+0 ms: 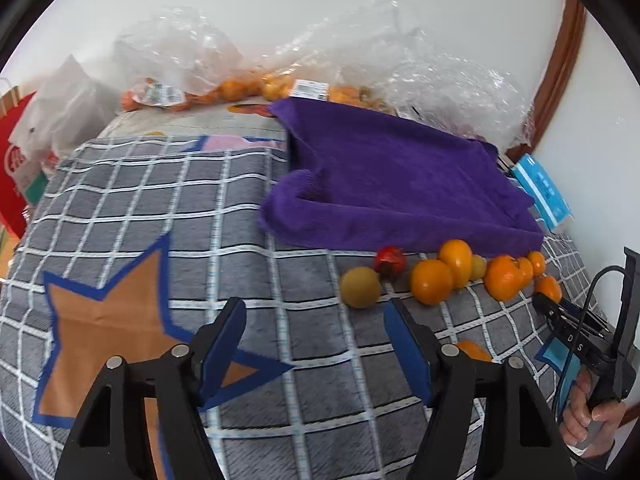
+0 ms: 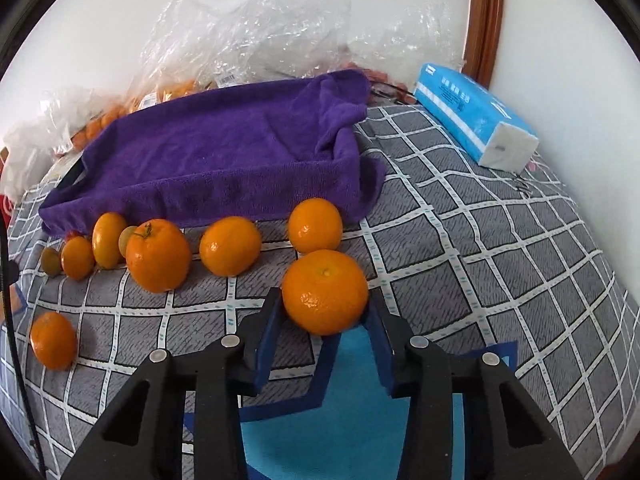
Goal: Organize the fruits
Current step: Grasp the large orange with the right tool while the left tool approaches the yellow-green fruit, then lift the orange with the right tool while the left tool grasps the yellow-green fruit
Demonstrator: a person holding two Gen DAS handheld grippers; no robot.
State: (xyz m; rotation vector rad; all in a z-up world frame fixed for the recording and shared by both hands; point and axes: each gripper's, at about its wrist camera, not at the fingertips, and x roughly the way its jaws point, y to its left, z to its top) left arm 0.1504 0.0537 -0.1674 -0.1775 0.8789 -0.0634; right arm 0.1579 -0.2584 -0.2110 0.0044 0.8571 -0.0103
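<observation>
A row of fruit lies on the checked cloth (image 1: 160, 200) in front of a purple towel (image 1: 400, 184) draped over a tray-like shape. In the left wrist view the row holds a yellow-green fruit (image 1: 360, 286), a red tomato (image 1: 390, 260) and several oranges (image 1: 432, 282). My left gripper (image 1: 315, 308) is open over bare cloth, just short of the yellow-green fruit. My right gripper (image 2: 325, 300) is shut on a large orange (image 2: 325, 292), with both blue pads against its sides. Other oranges (image 2: 230, 246) lie behind it near the towel (image 2: 208, 148), and one orange (image 2: 53, 340) sits alone at the left.
Crumpled clear plastic bags (image 1: 180, 52) with more oranges lie along the white wall behind the towel. A blue tissue pack (image 2: 476, 120) rests at the back right. A red paper bag (image 1: 16, 160) stands past the left edge. A hand (image 1: 592, 412) holds the right gripper's handle.
</observation>
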